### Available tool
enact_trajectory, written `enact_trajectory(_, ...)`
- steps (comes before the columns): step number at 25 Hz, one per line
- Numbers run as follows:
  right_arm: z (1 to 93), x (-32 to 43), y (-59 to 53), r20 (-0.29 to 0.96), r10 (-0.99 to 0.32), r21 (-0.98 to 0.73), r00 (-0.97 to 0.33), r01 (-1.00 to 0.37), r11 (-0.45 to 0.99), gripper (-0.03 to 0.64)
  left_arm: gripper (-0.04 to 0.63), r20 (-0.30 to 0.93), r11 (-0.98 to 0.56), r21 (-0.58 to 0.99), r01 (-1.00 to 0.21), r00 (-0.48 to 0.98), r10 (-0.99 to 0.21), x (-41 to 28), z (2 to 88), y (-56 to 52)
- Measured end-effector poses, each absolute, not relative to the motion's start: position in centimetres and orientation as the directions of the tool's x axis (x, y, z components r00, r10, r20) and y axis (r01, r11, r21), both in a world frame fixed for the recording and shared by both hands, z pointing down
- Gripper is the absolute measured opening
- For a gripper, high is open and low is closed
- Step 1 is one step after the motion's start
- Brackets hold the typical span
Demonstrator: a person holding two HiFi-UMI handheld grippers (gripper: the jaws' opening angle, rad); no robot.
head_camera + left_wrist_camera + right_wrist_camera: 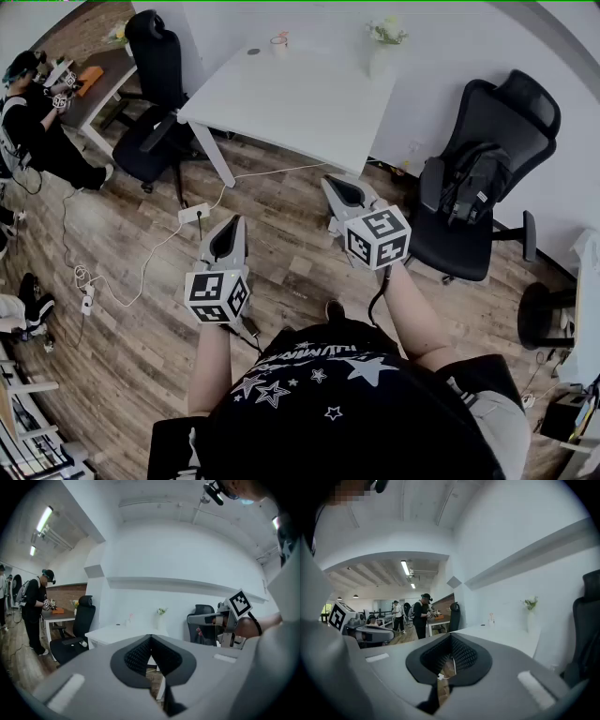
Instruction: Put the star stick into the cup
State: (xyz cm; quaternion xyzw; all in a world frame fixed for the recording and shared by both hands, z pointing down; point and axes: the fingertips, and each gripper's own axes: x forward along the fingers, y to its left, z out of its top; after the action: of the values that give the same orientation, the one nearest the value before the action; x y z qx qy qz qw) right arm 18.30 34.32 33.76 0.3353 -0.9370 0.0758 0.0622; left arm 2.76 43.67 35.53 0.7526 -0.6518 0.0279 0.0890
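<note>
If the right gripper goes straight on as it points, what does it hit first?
Probably the near edge of the white table. The right gripper, jaws shut and empty, points at it with only open floor between. Whether it would strike the edge or pass just under is unclear.

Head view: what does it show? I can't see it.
A person holds a left gripper and right gripper, jaws shut and empty, above a wooden floor, aimed at a white table. A cup and flower vase stand on it.

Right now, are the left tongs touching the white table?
Apart. The head view shows the left tongs held over the wood floor, with a strip of floor between their tips and the white table.
</note>
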Motion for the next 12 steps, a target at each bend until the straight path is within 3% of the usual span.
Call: enact_trajectory(12, 34.0, 16.6, 35.7, 0.189, -0.617, -0.082, -0.764, -0.638, 0.766, 0.016, 0.003, 0.149, -0.138, 0.115, -0.984, 0.155, -0.977, 1.3, 35.1, 44.8)
